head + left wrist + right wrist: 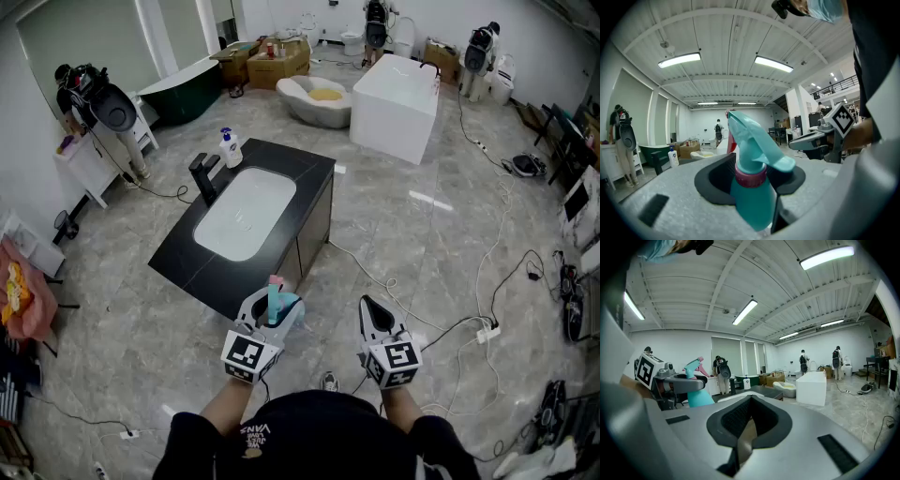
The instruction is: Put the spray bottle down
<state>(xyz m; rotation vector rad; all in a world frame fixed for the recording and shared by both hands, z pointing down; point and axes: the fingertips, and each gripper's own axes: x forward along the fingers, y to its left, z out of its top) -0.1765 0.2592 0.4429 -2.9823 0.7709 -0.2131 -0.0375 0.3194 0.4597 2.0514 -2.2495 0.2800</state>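
We see a teal spray bottle (274, 300) with a pink collar, upright and clamped at the neck between the jaws of the left gripper (266, 311). It is held off the ground at the near corner of a black vanity counter (305, 173). Just beside it, not touching, the right gripper (373, 314) has its jaws pressed together on nothing. The counter holds a white basin (246, 212), with a black faucet (203, 176) and a white pump bottle (230, 148) at its far edge. Beyond it stands a white rectangular tub (396, 105) on the grey tiled floor (403, 234), where cables trail.
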